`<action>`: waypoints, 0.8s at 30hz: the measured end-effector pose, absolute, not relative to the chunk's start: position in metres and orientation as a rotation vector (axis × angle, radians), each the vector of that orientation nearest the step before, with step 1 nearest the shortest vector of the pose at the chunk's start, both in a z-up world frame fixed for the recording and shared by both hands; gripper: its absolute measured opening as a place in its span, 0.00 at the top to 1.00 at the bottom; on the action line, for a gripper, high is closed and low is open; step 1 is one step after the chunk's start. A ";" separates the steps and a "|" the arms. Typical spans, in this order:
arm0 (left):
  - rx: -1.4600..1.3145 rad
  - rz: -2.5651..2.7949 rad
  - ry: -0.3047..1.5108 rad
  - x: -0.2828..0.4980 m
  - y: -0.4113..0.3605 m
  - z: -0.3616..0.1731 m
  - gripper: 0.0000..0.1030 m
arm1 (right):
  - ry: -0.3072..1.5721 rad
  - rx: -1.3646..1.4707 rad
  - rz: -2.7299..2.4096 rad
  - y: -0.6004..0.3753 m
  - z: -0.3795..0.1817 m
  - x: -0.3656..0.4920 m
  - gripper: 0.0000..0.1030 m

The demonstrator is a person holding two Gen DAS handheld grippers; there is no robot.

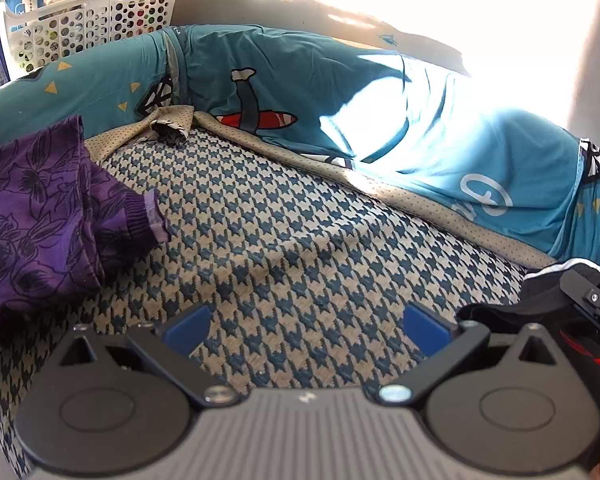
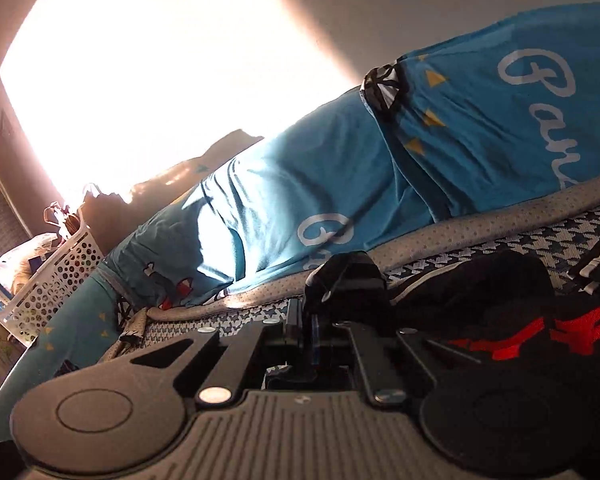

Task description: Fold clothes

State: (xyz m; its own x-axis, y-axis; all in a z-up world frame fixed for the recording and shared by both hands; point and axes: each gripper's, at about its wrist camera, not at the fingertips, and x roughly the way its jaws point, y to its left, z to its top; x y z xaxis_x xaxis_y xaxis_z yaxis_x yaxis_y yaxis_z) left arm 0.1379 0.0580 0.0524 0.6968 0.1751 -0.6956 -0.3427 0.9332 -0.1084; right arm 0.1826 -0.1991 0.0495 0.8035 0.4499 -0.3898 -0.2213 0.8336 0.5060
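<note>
A black garment with red stitching (image 2: 540, 320) lies bunched on the houndstooth mattress (image 1: 284, 216). My right gripper (image 2: 316, 320) is shut, with a fold of that black cloth (image 2: 340, 276) pinched at its tips. The left wrist view shows the same garment (image 1: 496, 314) at the far right, with the right gripper (image 1: 588, 292) on top of it. My left gripper (image 1: 306, 326) hovers over bare mattress, its blue pads (image 1: 188, 328) wide apart with nothing between them. A purple flower-print garment (image 1: 40, 208) lies folded at the left.
Teal printed cushions (image 1: 300, 80) line the far side of the mattress against the wall. A white perforated laundry basket (image 1: 88, 20) full of things stands at the back left. Strong sunlight washes out the wall (image 2: 160, 60).
</note>
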 end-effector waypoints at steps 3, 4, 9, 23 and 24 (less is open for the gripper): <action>-0.260 0.335 0.717 0.136 0.072 0.059 0.00 | 0.520 0.401 0.478 -0.173 0.053 0.174 0.94; -0.264 0.351 0.709 0.136 0.076 0.061 0.00 | 0.527 0.387 0.516 -0.165 0.052 0.171 0.94; -0.288 0.375 0.701 0.135 0.086 0.063 0.00 | 0.613 0.274 0.703 -0.122 0.042 0.157 0.94; -0.218 0.317 0.701 0.136 0.054 0.060 0.00 | 0.737 0.093 0.720 -0.149 0.052 0.127 0.65; -0.211 0.311 0.701 0.136 0.050 0.060 0.00 | 0.733 0.081 0.711 -0.153 0.054 0.124 0.64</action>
